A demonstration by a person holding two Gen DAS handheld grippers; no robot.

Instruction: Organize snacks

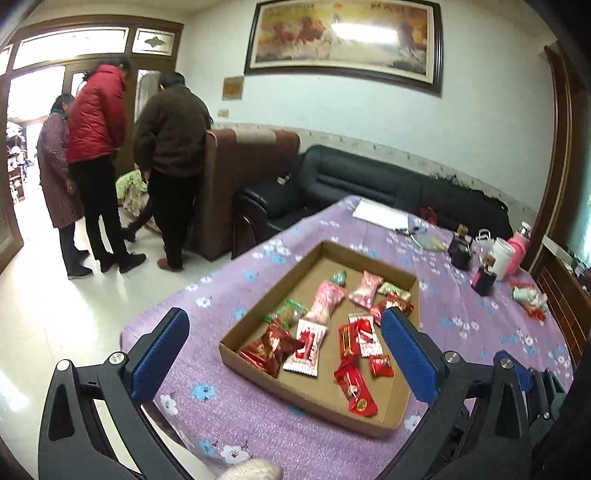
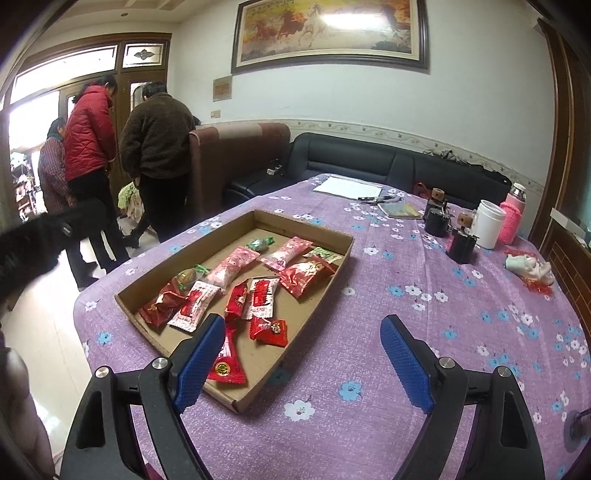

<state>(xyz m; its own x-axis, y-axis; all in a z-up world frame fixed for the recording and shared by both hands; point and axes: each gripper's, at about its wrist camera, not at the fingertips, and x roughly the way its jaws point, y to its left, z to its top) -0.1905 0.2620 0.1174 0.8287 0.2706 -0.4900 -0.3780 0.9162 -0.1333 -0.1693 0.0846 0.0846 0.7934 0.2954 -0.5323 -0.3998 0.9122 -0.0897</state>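
Left wrist: we see purple floral tablecloth (image 1: 258, 435), black sofa (image 1: 354, 177) at 12 o'clock. Cardboard tray (image 1: 388, 421) holds snack packets (image 1: 306, 343); left gripper (image 1: 286, 350) spread, empty.

Right wrist: tray (image 2: 255, 395) at 10 o'clock, white cup (image 2: 489, 229) at 2; right gripper (image 2: 303, 363) spread, empty.

Place: we take this for the living room of a home.
Seating: we see a black leather sofa (image 2: 354, 158) along the wall, with a brown armchair (image 2: 236, 158) beside it.
Wall: we see a large framed painting of horses (image 2: 332, 33) hanging above the sofa.
Table: we see a purple flowered tablecloth (image 2: 406, 332) covering the table, which carries a pink flask (image 2: 513, 214), a white cup (image 2: 489, 223) and a cardboard tray (image 2: 255, 391) of wrapped snacks (image 2: 258, 295).
Entrance: we see a wooden-framed glazed door (image 1: 33, 122) letting daylight in.
People: we see three people in winter coats (image 1: 96, 110) standing on the tiled floor near that door.
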